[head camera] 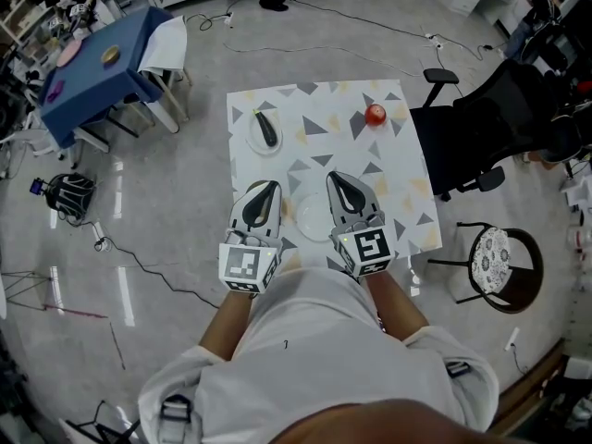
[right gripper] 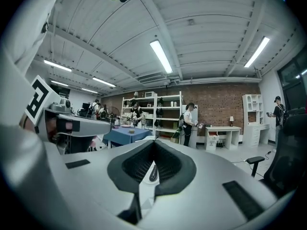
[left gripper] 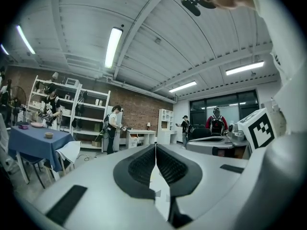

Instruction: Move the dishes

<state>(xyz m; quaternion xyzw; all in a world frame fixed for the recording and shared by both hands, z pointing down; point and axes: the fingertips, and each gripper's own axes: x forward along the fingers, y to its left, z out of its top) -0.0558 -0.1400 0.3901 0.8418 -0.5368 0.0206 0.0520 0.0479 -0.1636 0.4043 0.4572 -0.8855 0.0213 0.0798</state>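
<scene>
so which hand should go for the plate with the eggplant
Left. The eggplant plate lies far left, straight ahead of the left tongs; the right tongs would probably have to reach across.

1. A small square table (head camera: 398, 202), covered in a white cloth printed with grey and yellow triangles.
2. Far left corner: a white plate (head camera: 252, 137) carrying a dark vegetable (head camera: 267, 129).
3. Far right: a red fruit (head camera: 375, 114).
4. Near edge: an empty plate (head camera: 313, 218).

No lettering, label, brand or number can be read anywhere.
</scene>
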